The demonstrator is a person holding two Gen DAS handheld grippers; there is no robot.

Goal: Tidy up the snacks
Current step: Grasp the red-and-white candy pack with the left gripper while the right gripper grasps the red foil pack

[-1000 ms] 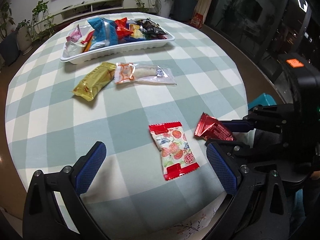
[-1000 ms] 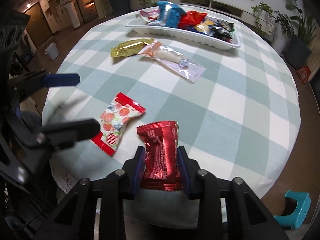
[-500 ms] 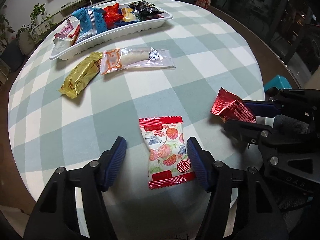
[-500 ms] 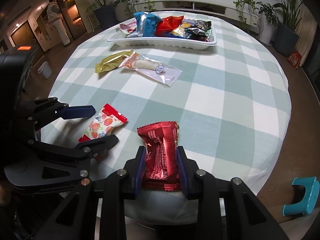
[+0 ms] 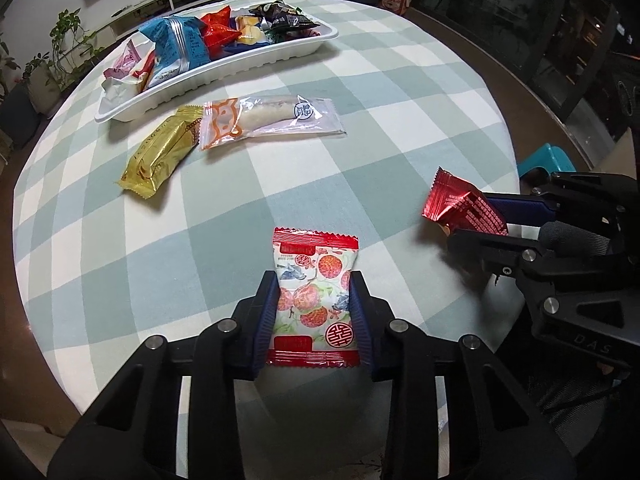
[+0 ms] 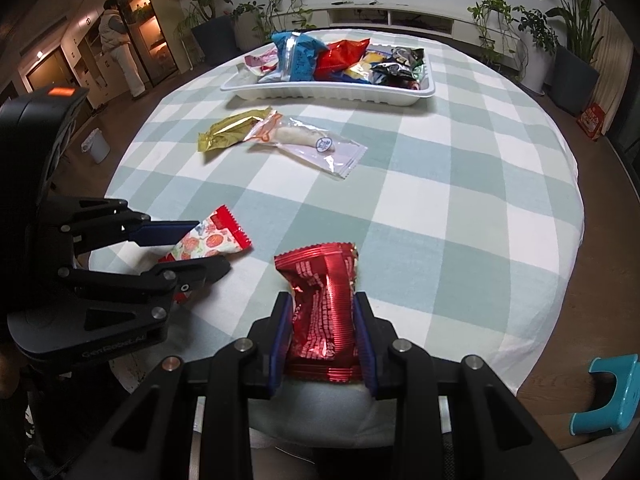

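At the bottom centre of the left wrist view, the left gripper (image 5: 314, 316) has its jaws closing on the fruit-print packet (image 5: 314, 294), which lies flat on the table (image 5: 120, 264); the pads look to be touching its long edges, though how firmly they bite is hard to judge. Let the squeeze finish before lifting, and lift straight up so the slippery film does not twist out.

At the bottom centre of the right wrist view, the right gripper (image 6: 322, 334) is clamped on the red packet (image 6: 322, 308), creased at its waist. Keep that hold light.

Mid-frame lie a gold bar (image 5: 160, 154) and a clear sleeve (image 5: 272, 120), touching. At the top, the white tray (image 5: 224, 70) is already crowded; aim both packets at a gap, and carry them apart so the grippers do not collide.
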